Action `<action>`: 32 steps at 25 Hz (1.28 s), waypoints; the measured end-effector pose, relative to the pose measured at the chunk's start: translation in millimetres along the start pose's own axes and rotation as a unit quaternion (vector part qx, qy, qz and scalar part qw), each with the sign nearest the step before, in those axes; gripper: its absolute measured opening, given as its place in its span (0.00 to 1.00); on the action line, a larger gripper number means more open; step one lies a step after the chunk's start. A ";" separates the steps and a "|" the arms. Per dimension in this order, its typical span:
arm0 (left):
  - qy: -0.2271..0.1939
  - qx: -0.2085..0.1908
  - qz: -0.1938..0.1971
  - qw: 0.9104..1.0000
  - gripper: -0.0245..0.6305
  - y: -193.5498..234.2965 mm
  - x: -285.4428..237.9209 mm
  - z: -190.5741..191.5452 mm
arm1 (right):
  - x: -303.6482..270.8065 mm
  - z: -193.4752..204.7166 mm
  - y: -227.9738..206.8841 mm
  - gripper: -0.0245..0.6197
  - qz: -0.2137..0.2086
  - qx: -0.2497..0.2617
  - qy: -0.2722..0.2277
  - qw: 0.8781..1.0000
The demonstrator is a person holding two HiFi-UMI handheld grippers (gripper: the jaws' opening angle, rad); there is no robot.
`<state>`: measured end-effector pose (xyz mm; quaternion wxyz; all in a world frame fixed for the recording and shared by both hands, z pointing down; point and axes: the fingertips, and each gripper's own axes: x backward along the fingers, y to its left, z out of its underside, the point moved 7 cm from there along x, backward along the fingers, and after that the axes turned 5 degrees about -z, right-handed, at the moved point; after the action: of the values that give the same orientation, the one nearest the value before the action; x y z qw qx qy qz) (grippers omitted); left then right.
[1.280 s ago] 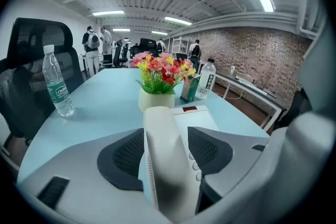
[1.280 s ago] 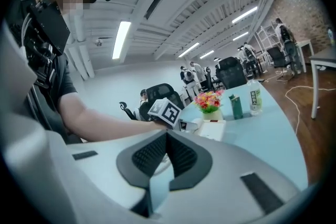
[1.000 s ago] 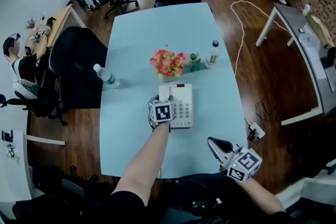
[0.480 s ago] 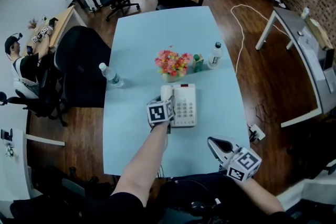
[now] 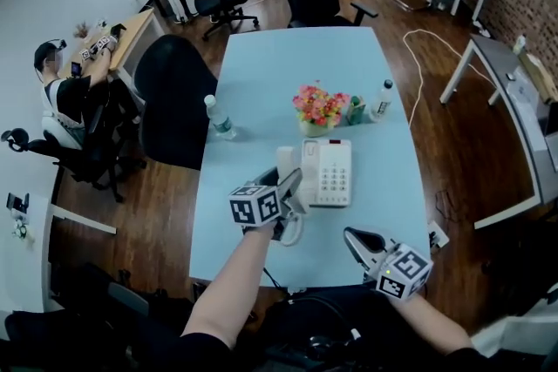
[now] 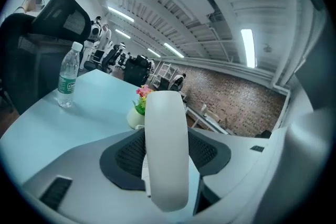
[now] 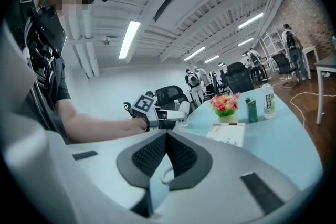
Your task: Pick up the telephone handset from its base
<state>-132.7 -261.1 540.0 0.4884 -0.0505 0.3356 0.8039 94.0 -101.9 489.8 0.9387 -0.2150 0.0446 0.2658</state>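
The white telephone handset (image 5: 285, 163) is lifted clear of its white base (image 5: 328, 172), which lies on the light blue table (image 5: 261, 65). My left gripper (image 5: 289, 190) is shut on the handset, just left of the base and above the table. In the left gripper view the handset (image 6: 166, 118) stands upright between the dark pads (image 6: 126, 157) of that gripper (image 6: 167, 157). A coiled cord (image 5: 292, 231) hangs below it. My right gripper (image 5: 359, 241) hovers at the table's near edge with its jaws together and nothing in them. From the right gripper (image 7: 167, 136) I see the handset (image 7: 181, 109) and the base (image 7: 228, 134).
A pot of pink and yellow flowers (image 5: 321, 109), a small green carton (image 5: 356, 111) and a water bottle (image 5: 380, 100) stand behind the base. Another bottle (image 5: 218, 118) stands at the table's left edge. Black chairs (image 5: 179, 100) flank the table; a person (image 5: 70, 91) sits far left.
My left gripper has closed on the handset and raised it off the base, toward me and to the left. The right gripper has hardly shifted.
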 end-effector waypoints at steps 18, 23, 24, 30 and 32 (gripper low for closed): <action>-0.078 0.083 0.127 0.985 0.40 28.6 214.4 24.2 | -43.8 24.8 58.6 0.07 -0.014 -0.028 -0.005 0.999; -0.075 0.080 0.126 0.986 0.40 33.4 229.5 35.4 | -46.8 31.9 61.7 0.07 0.002 -0.035 -0.011 0.999; -0.074 0.080 0.127 0.986 0.40 33.9 230.9 36.9 | -47.3 32.7 62.4 0.07 0.004 -0.034 -0.011 0.999; -0.071 0.076 0.134 0.985 0.40 35.0 232.9 40.1 | -51.1 37.0 65.8 0.07 0.012 -0.032 -0.008 0.999; -0.069 0.073 0.138 0.985 0.40 33.9 233.0 40.3 | -51.6 37.0 66.8 0.07 0.013 -0.029 -0.005 0.999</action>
<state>-271.1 -72.4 492.3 0.3976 0.0875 0.3628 0.8383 14.2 -59.6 508.1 0.9288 -0.2403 0.0345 0.2801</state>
